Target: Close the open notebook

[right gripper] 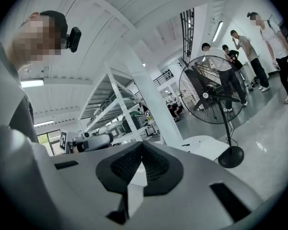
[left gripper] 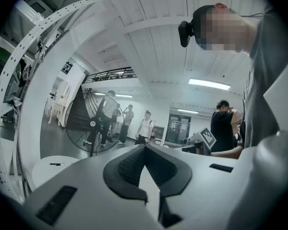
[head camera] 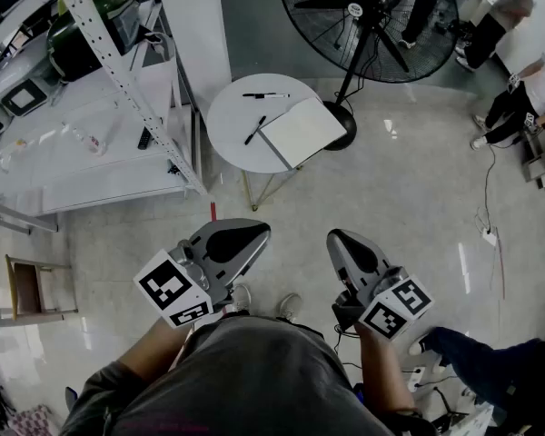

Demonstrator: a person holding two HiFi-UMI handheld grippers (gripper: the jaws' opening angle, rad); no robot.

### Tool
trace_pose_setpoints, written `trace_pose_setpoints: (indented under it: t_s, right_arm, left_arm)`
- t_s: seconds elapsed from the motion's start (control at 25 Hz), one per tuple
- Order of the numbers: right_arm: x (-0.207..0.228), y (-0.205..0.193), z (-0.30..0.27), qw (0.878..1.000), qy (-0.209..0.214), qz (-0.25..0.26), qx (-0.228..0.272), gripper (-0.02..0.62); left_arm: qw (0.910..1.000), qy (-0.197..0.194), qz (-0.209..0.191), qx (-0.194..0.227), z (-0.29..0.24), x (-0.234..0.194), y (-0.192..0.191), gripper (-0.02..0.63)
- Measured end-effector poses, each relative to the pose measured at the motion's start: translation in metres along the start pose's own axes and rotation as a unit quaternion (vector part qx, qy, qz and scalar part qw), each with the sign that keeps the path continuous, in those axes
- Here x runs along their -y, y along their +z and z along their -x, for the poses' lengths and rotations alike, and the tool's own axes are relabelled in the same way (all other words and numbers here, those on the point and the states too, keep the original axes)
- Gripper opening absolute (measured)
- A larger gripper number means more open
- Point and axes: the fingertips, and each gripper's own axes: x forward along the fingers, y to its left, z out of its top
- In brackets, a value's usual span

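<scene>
The notebook (head camera: pixel 302 131) lies on the small round white table (head camera: pixel 232 121), showing a blank white page and a dark spine edge, its right corner hanging over the table's rim. Two black pens (head camera: pixel 255 130) lie beside it. Both grippers are held close to my body, well short of the table. My left gripper (head camera: pixel 259 231) is shut with nothing in it, and so is my right gripper (head camera: pixel 334 237). The right gripper view shows the notebook (right gripper: pixel 210 148) far beyond the closed jaws. In the left gripper view only the table (left gripper: pixel 50 170) and a pen show.
A large black floor fan (head camera: pixel 372 16) stands just behind the table. A white metal shelf rack (head camera: pixel 100 98) with equipment fills the left side, with a small wooden stool (head camera: pixel 32 289) below it. Several people stand at the back right. A cable (head camera: pixel 488 207) runs across the floor.
</scene>
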Motion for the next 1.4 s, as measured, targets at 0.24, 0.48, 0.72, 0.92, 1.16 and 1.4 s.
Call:
trace_pose_setpoints:
  t_s: [0.24, 0.48, 0.72, 0.92, 1.16, 1.4]
  right_arm:
    - [0.0, -0.002, 0.006, 1.0, 0.007, 0.008, 0.003, 0.02]
    - [0.004, -0.01, 0.01, 1.0, 0.013, 0.011, -0.01, 0.02]
    - [0.016, -0.015, 0.026, 1.0, 0.019, 0.01, -0.018, 0.02]
    - [0.023, -0.013, 0.048, 1.0, 0.025, 0.011, -0.016, 0.02]
    - [0.033, -0.013, 0.071, 0.999, 0.034, 0.007, -0.007, 0.02]
    - [0.043, -0.012, 0.084, 0.999, 0.042, -0.002, -0.005, 0.02]
  left_arm:
    - [1.0, 0.003, 0.0, -0.002, -0.002, 0.004, -0.005, 0.006]
    - [0.9999, 0.011, 0.007, -0.008, -0.008, 0.01, -0.014, 0.006]
    - [0.9998, 0.019, 0.006, -0.008, -0.018, 0.025, -0.022, 0.006]
    - [0.9997, 0.023, 0.0, -0.006, -0.029, 0.047, -0.025, 0.006]
    - [0.9994, 0.031, -0.009, -0.01, -0.037, 0.069, -0.031, 0.006]
    - [0.9991, 0.037, -0.017, -0.014, -0.047, 0.083, -0.028, 0.006]
